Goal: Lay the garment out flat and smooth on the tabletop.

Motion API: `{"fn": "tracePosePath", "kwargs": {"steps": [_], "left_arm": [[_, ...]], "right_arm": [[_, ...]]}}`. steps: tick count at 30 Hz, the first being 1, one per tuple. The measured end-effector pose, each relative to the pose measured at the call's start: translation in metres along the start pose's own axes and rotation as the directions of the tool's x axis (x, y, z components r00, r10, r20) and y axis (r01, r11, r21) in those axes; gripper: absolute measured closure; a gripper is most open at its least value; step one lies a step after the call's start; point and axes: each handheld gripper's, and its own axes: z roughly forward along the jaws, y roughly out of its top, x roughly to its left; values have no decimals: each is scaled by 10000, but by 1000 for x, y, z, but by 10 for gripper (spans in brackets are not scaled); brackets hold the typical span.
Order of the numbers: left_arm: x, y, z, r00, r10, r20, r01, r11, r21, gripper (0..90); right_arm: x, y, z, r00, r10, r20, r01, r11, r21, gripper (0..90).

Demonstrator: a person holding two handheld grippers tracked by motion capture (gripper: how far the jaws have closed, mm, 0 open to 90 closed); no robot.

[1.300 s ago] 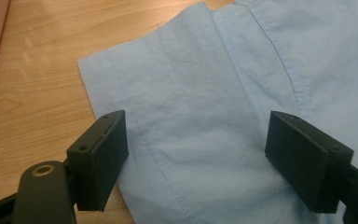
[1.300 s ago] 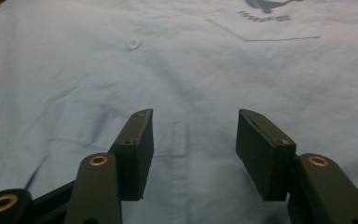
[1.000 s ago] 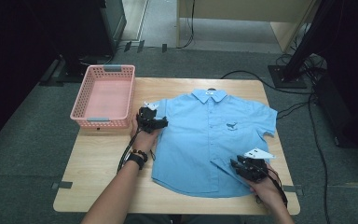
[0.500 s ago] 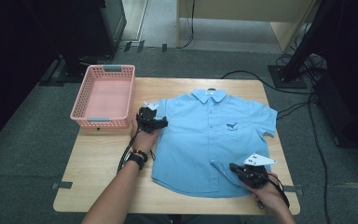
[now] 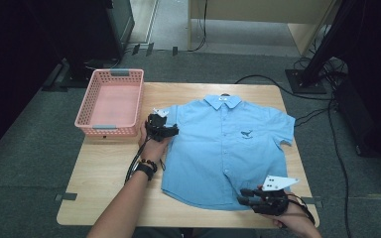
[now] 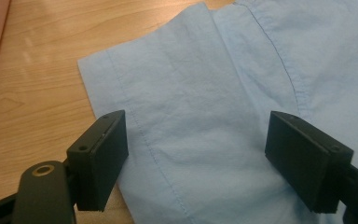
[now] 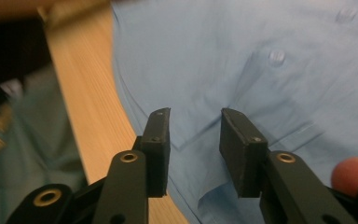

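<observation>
While the left gripper (image 5: 164, 130) gapes over the sleeve (image 6: 177, 116), the right gripper (image 5: 244, 197) reopens at the hem (image 7: 186, 154), empty.

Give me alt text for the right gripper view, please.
The right gripper hovers with its jaws partly open over the bottom hem of a light blue shirt, no cloth pinched between them. Left of the hem runs the wooden table edge.

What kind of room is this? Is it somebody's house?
Probably not a house; it looks like a lab or workshop. A small wooden table stands on grey carpet, cables run across the floor, and dark equipment stands surround it.
</observation>
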Motion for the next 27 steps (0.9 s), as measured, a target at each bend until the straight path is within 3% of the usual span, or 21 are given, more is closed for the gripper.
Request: {"fn": "tracePosePath", "kwargs": {"steps": [2, 4, 5, 7, 9, 11, 13, 14, 16, 18, 20, 22, 24, 27], "left_arm": [[0, 0, 0, 10000, 2, -1, -2, 10000, 0, 217], [0, 0, 0, 10000, -4, -4, 4, 10000, -2, 217], [0, 0, 0, 10000, -1, -2, 1, 10000, 2, 217], [0, 0, 0, 10000, 0, -2, 0, 10000, 2, 217], [0, 0, 0, 10000, 3, -4, -3, 10000, 1, 217], [0, 0, 0, 10000, 6, -4, -6, 10000, 3, 217], [0, 0, 0, 10000, 3, -2, -3, 10000, 2, 217], [0, 0, 0, 10000, 2, -2, -2, 10000, 4, 217], [0, 0, 0, 10000, -4, -3, 4, 10000, 0, 217], [0, 0, 0, 10000, -5, -1, 5, 10000, 3, 217], [0, 0, 0, 10000, 2, -2, -2, 10000, 2, 217], [0, 0, 0, 10000, 1, -4, -1, 10000, -1, 217], [0, 0, 0, 10000, -2, -5, 2, 10000, 4, 217], [0, 0, 0, 10000, -1, -3, 1, 10000, 7, 217]], "right_arm": [[-4, 2, -11, 9987, 393, -322, -418, 9960, -796, 619], [-10, 4, -22, 9956, 871, -338, -912, 9847, -1487, 599], [-12, 4, -24, 9945, 1008, -272, -1040, 9798, -1709, 592], [-17, 4, -28, 9883, 1474, 404, -1356, 9674, -2138, 592], [-22, 2, -25, 9706, 1880, 1500, -1554, 9663, -2054, 590], [-27, -1, -18, 9416, 2080, 2650, -1689, 9721, -1628, 568], [-30, -4, -12, 9234, 2193, 3151, -1837, 9731, -1391, 550], [-29, -4, -9, 9220, 2221, 3172, -1878, 9729, -1352, 535], [-25, -4, -4, 9271, 2148, 3073, -1868, 9753, -1182, 511], [-17, -1, 4, 9464, 1716, 2736, -1508, 9839, -955, 474], [-4, 2, 14, 9596, 1163, 2564, -1048, 9928, -583, 432], [3, 3, 24, 9607, 746, 2675, -721, 9972, -193, 398], [7, 2, 33, 9563, 459, 2887, -530, 9984, 169, 371], [8, 2, 35, 9539, 563, 2949, -622, 9980, 106, 337]]}}
